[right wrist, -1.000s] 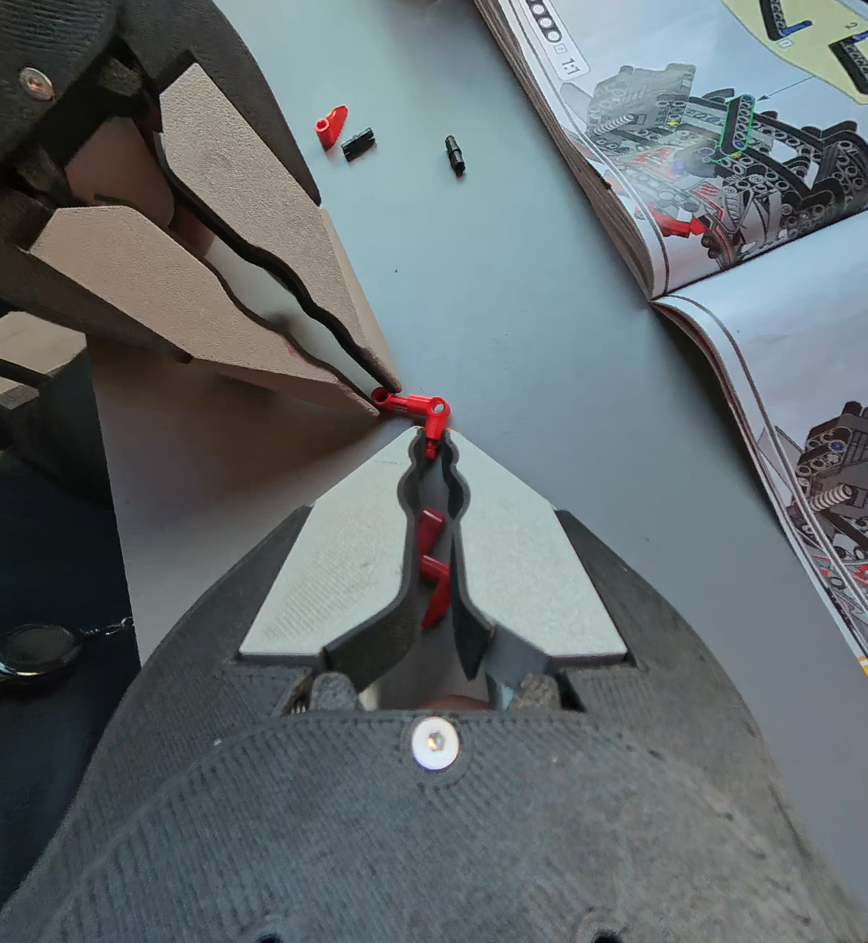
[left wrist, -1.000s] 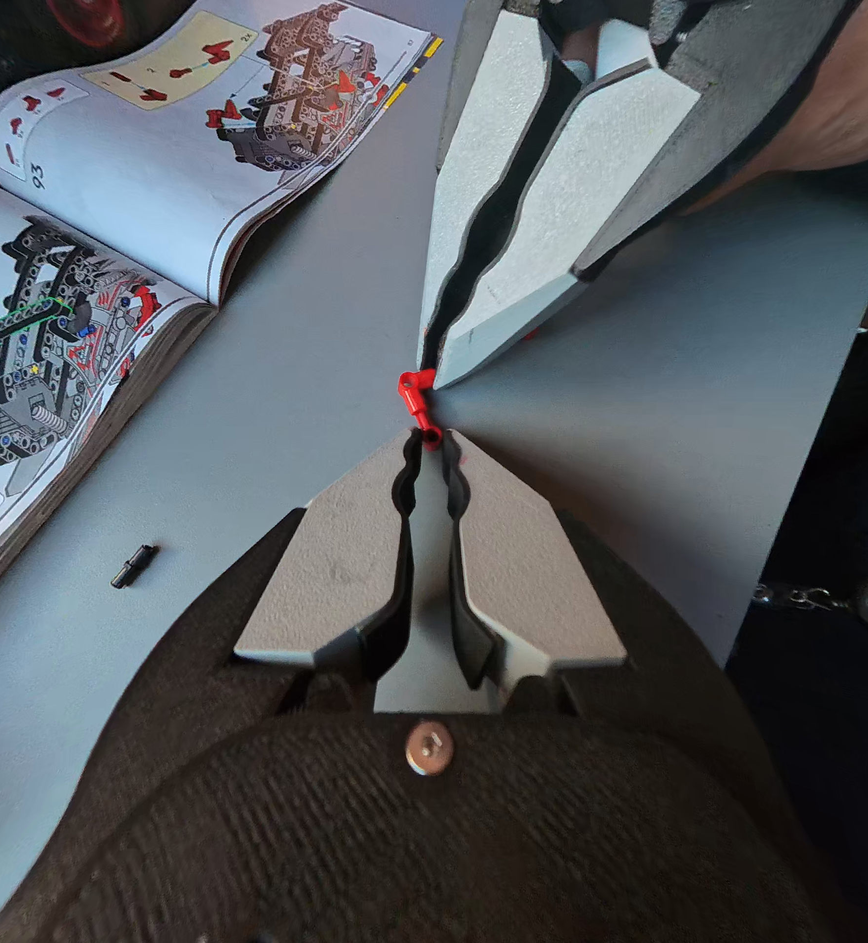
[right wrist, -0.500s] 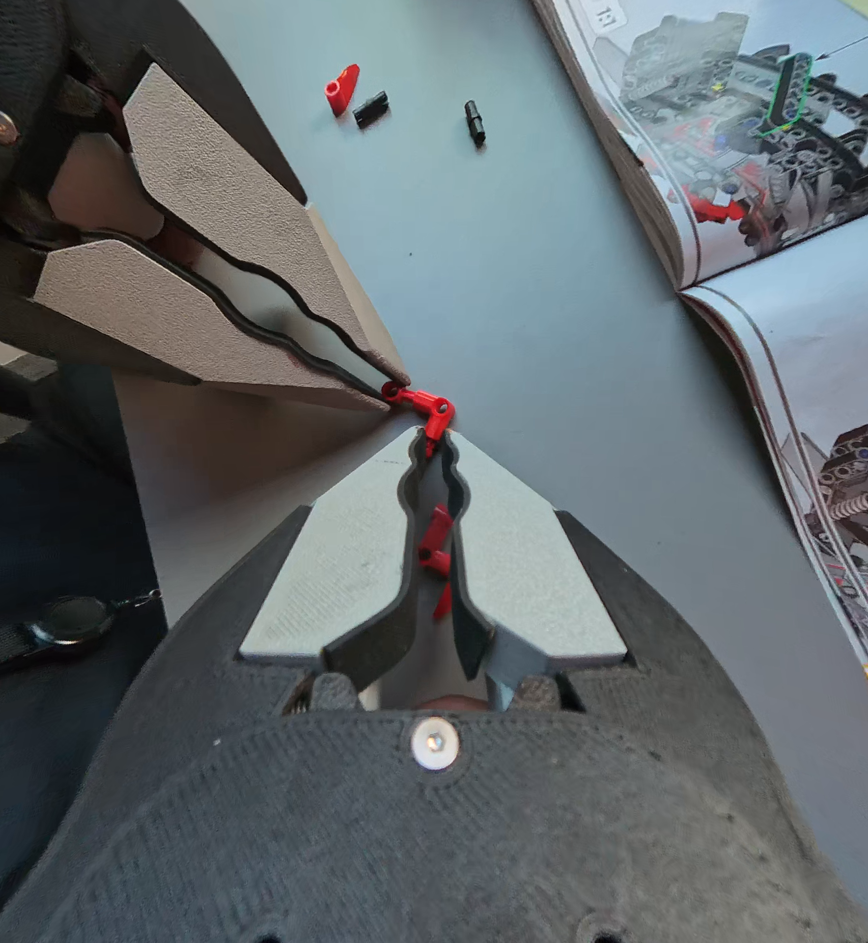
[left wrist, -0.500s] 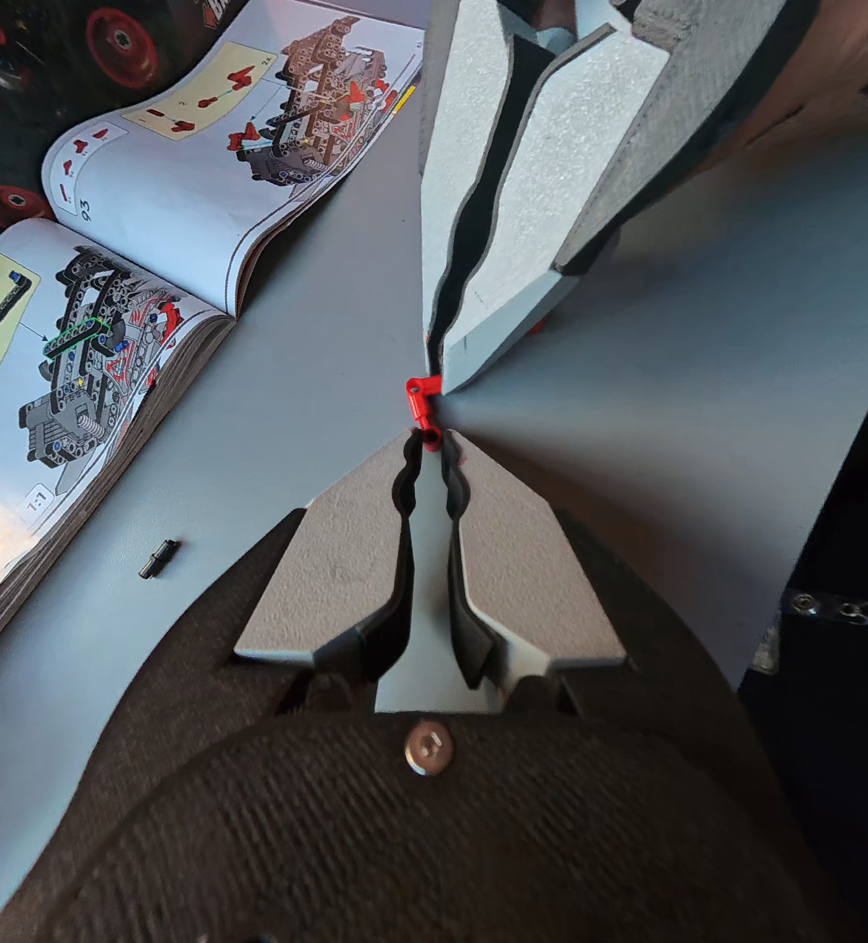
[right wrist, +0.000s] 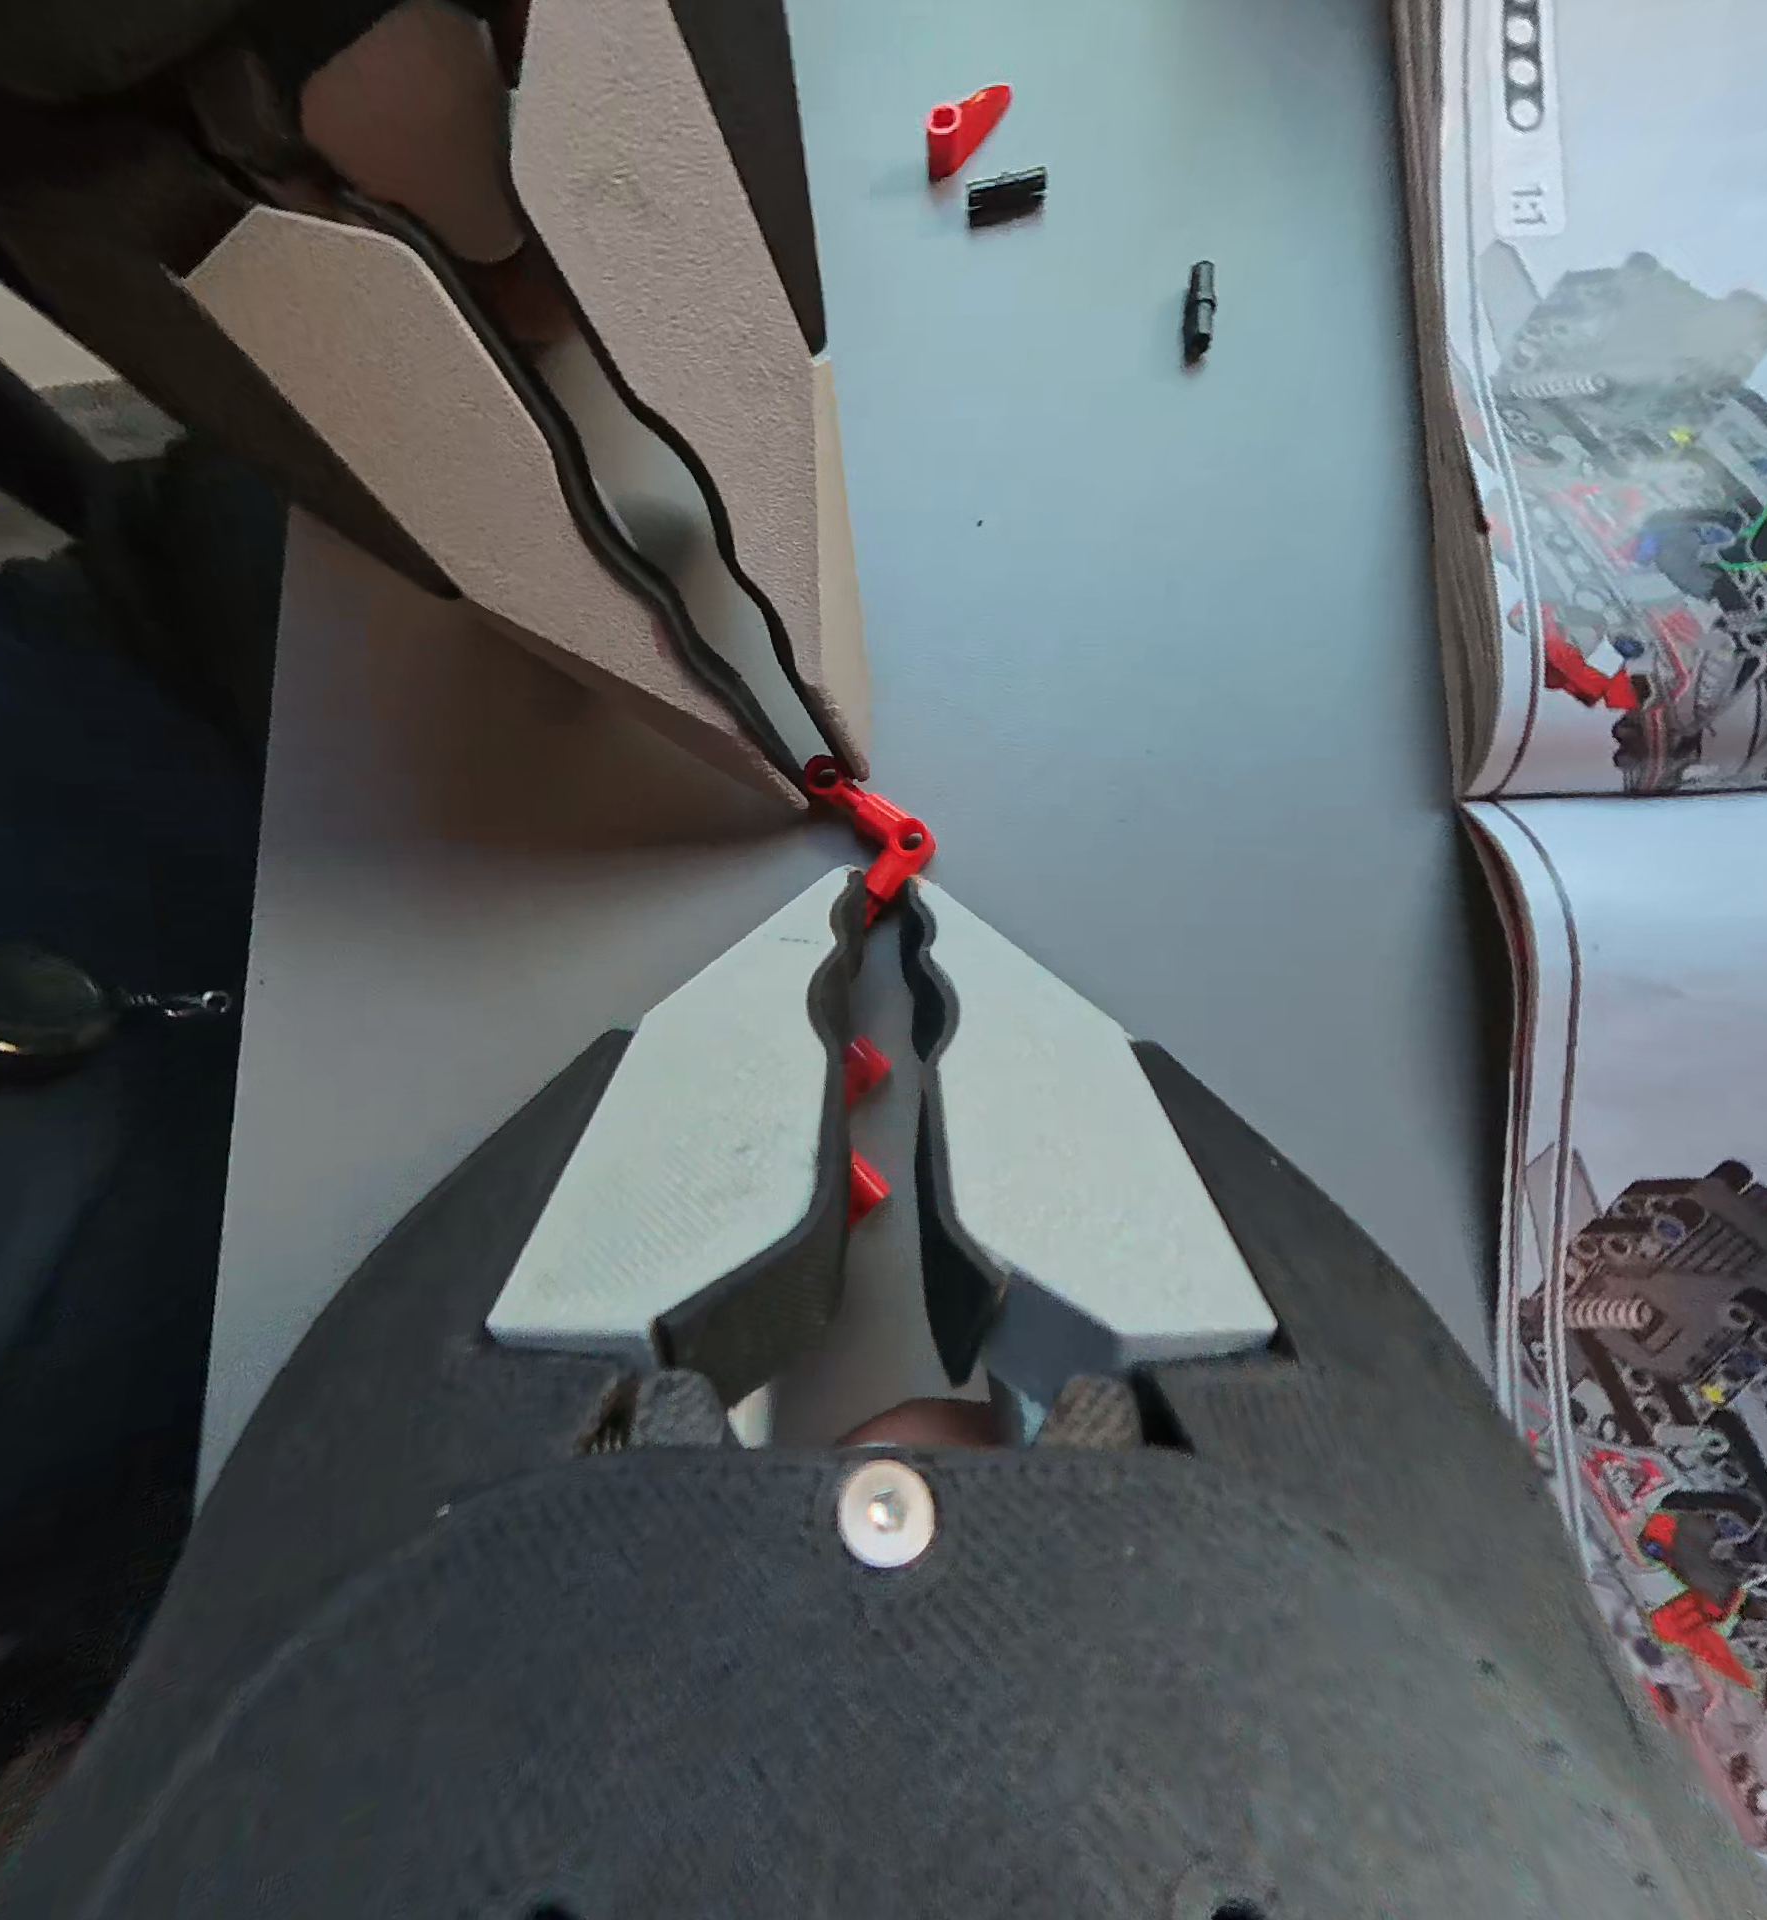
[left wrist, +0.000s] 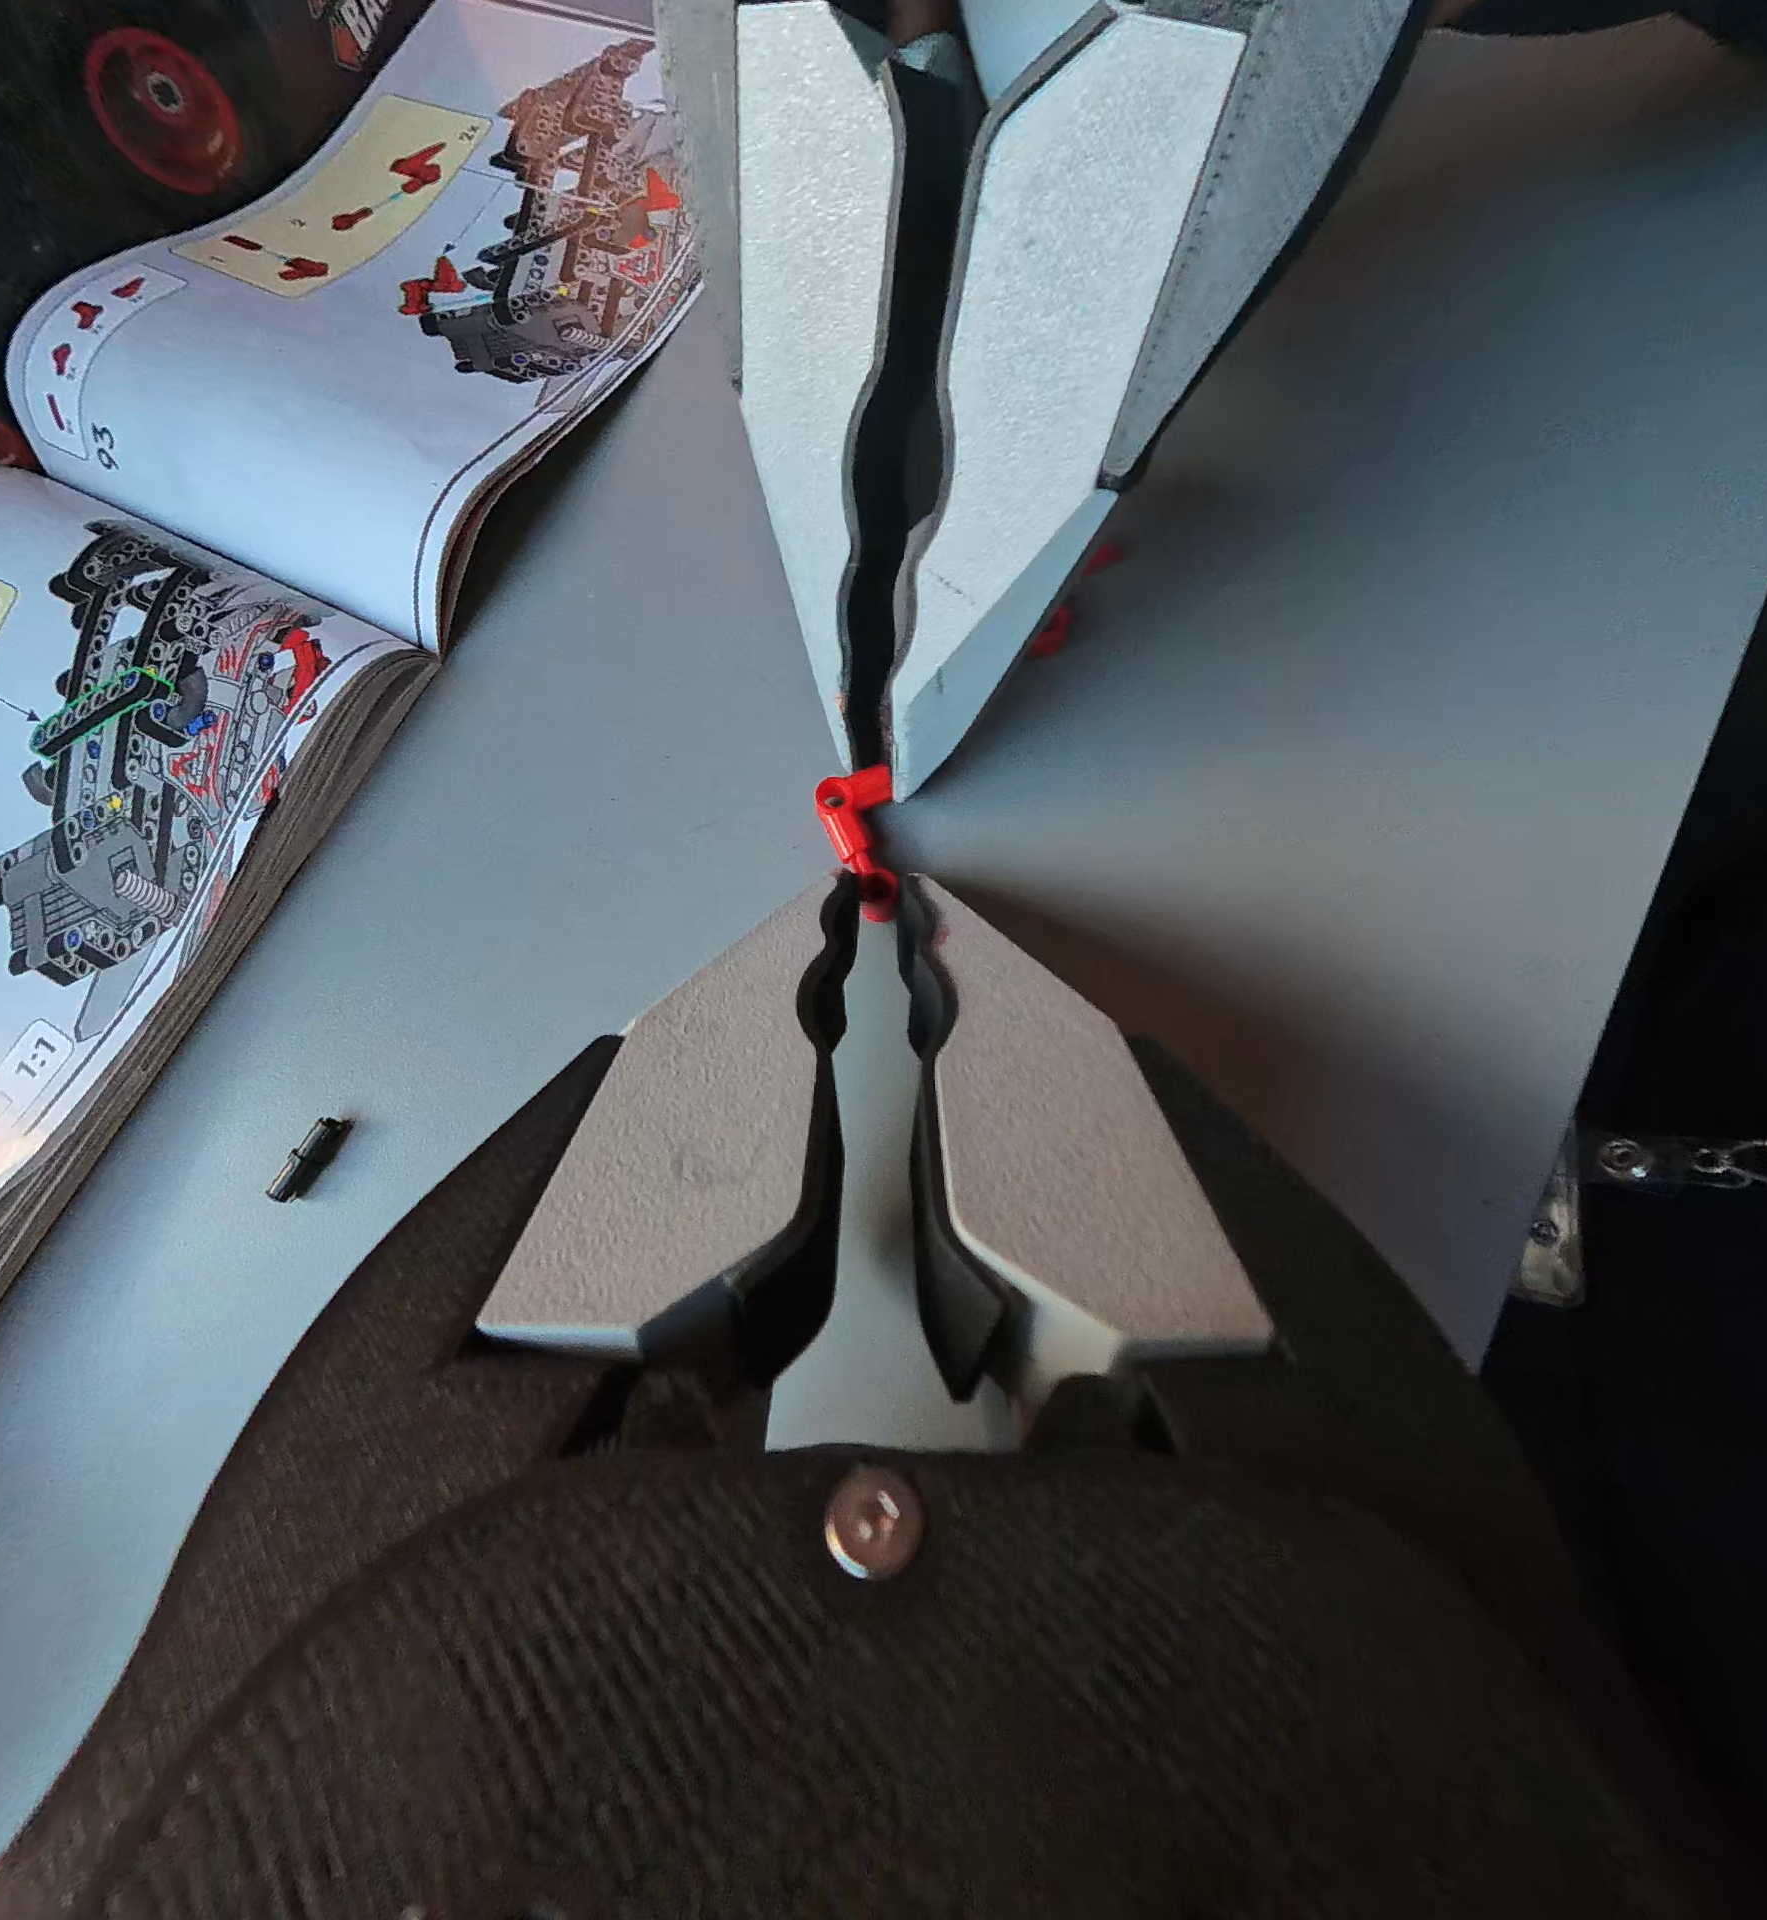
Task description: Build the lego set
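Spanning the left side of grey table (left wrist: 1378, 644), open manual (left wrist: 266, 499), likely for step reference. Meeting tip to tip above the table, left gripper (left wrist: 874, 896) and right gripper (right wrist: 884, 894), each narrowed onto one end of red connector (left wrist: 851, 821), apparently pressing two small parts together in mid-air. Lying apart as probable next pieces: red wedge (right wrist: 965, 127), black pin (left wrist: 307, 1156), black connector (right wrist: 1006, 194).

**Clearance: tight at centre, open on the near desk**

Both fingers' tips meet nose to nose over the grey desk (right wrist: 1118, 582). Thick open instruction booklet (right wrist: 1648, 436) walls one side. Small black pin (right wrist: 1198, 312), red wedge piece (right wrist: 965, 127) and black connector (right wrist: 1007, 194) litter the far desk.
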